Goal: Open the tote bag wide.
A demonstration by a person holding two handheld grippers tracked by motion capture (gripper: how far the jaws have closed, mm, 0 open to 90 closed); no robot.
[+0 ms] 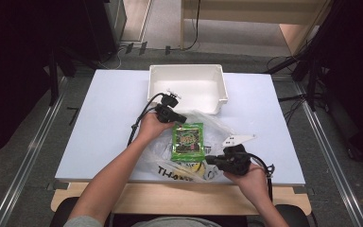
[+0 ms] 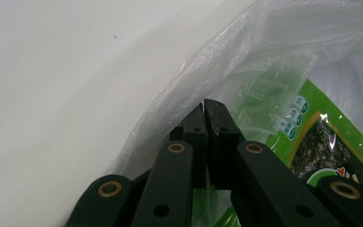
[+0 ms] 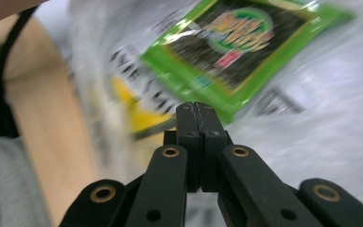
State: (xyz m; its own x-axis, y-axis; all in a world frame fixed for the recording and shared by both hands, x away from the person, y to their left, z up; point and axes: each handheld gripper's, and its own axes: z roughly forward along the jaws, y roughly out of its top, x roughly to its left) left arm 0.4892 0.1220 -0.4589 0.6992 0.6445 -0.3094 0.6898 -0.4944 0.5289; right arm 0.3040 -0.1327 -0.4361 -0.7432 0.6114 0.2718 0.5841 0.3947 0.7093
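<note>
Both grippers (image 1: 182,117) (image 1: 212,161) pinch clear bag (image 1: 217,125) (green packet (image 1: 188,141) inside).

White bin (image 1: 187,75) at table's (image 1: 104,118) far edge, cables (image 1: 123,52) on floor beyond

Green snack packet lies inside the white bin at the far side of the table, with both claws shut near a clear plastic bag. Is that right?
Not quite. The green snack packet lies at the clear plastic bag on the table's near half, not in the white bin, as the high view shows. The left claw and right claw are shut by the bag.
</note>
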